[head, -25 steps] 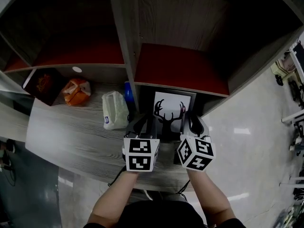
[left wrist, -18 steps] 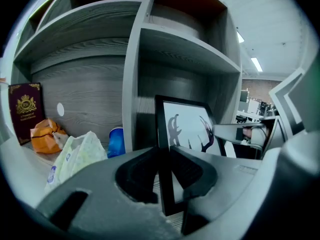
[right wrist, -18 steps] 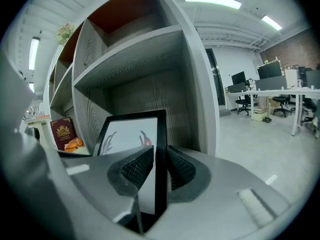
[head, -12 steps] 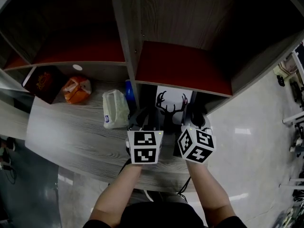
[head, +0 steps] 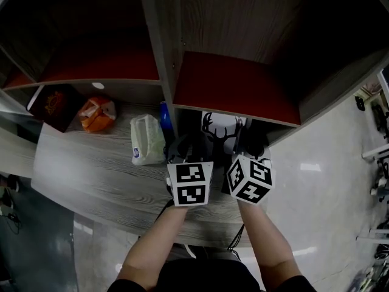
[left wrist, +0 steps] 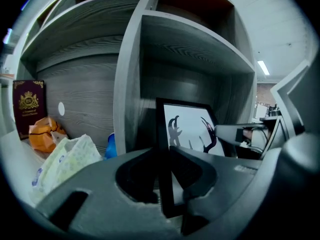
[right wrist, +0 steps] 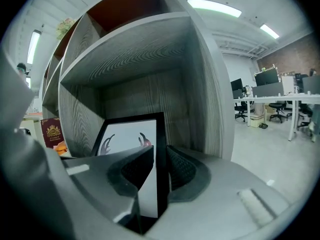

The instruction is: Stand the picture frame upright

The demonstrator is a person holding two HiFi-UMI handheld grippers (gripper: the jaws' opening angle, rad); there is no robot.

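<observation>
Holding the picture frame (left wrist: 187, 126) almost straight up inside the low shelf cubby, at the back of the tabletop (head: 91, 169). Clenched on its left edge with the left tongs (left wrist: 162, 156), and on its right edge with the right tongs (right wrist: 160, 154). Next, probably: settle the bottom flat, check for wobble, let go slowly. Tight spot: divider wall (left wrist: 130, 84) just beside, shelf board (head: 234, 87) close above.

picture frame (head: 222, 128) 1 | grippers (head: 189, 152) (head: 249, 148) 2 | bags (head: 147, 140) (head: 97, 114) 2 | maroon box (head: 53, 105) 1 | blue item (head: 164, 118) 1
</observation>
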